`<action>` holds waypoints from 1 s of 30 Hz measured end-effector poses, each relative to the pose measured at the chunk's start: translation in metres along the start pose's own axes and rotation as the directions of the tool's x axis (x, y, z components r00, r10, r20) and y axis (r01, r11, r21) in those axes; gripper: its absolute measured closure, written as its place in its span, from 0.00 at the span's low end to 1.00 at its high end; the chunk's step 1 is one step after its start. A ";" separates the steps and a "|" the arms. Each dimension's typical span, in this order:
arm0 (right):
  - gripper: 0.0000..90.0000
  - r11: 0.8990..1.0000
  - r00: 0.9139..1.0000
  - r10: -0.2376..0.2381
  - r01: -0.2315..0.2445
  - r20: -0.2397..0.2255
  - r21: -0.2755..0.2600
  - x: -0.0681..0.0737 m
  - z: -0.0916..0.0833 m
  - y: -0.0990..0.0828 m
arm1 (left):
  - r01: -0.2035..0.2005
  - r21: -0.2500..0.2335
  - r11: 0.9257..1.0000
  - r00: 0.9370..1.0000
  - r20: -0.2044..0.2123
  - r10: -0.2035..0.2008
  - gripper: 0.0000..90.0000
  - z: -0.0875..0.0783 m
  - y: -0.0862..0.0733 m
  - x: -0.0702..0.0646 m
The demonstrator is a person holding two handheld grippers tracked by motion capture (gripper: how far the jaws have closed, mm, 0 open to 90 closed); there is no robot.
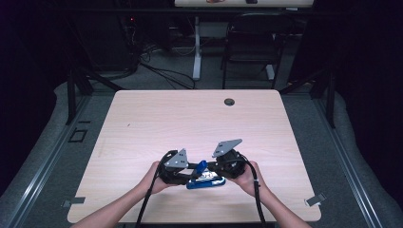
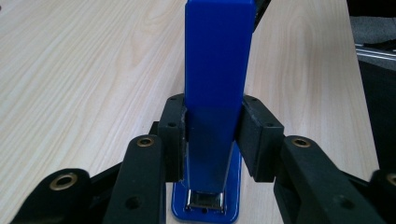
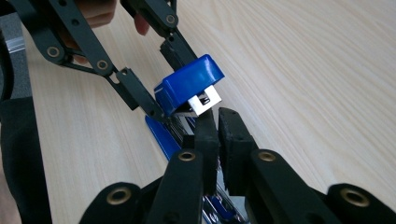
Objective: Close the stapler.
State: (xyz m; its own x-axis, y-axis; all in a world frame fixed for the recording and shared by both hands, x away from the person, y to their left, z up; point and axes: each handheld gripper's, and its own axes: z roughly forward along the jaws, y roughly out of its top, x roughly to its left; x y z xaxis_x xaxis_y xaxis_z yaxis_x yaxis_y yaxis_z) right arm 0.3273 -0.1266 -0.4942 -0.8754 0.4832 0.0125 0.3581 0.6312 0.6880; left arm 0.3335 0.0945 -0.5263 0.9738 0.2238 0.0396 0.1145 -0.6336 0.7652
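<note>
A blue stapler (image 1: 205, 182) lies on the wooden table (image 1: 190, 118) near its front edge, with its top arm (image 2: 218, 70) swung up. My left gripper (image 2: 212, 135) is shut on that blue arm, one pad on each side, above the blue base (image 2: 205, 212). In the right gripper view the raised arm's end (image 3: 189, 81) shows a metal magazine mouth (image 3: 204, 100). My right gripper (image 3: 217, 130) sits just below it, over the metal rail (image 3: 180, 126), its pads almost together with a thin slit. Both grippers face each other, left (image 1: 192, 168) and right (image 1: 211, 167).
A round cable hole (image 1: 229, 101) sits near the table's far edge. Beyond the table stand a black chair (image 1: 252, 42) and a white desk leg (image 1: 196, 47), with cables on the floor. Bare tabletop stretches away beyond the hands and to both sides of them.
</note>
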 end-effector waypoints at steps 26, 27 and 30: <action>0.99 0.997 0.996 0.074 -0.074 0.041 0.004 -0.013 -0.016 -0.017 | -0.032 0.106 0.994 0.999 0.008 0.031 0.72 0.038 0.013 -0.002; 0.99 0.997 0.997 0.069 -0.070 0.042 0.028 -0.014 -0.014 -0.018 | -0.024 0.116 0.993 1.000 0.011 0.023 0.72 0.039 0.012 -0.002; 0.99 0.995 0.997 0.065 -0.068 0.041 0.069 -0.013 -0.004 -0.023 | -0.023 0.143 0.989 0.999 0.026 0.020 0.69 0.041 0.007 0.000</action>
State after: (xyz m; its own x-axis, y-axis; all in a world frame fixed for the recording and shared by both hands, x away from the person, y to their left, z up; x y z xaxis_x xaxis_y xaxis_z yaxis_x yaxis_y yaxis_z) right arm 0.3291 -0.1500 -0.5070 -0.8363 0.5475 0.0272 0.4380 0.6376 0.6337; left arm 0.3423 0.0594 -0.5471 0.9806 0.1922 0.0382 0.1188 -0.7380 0.6643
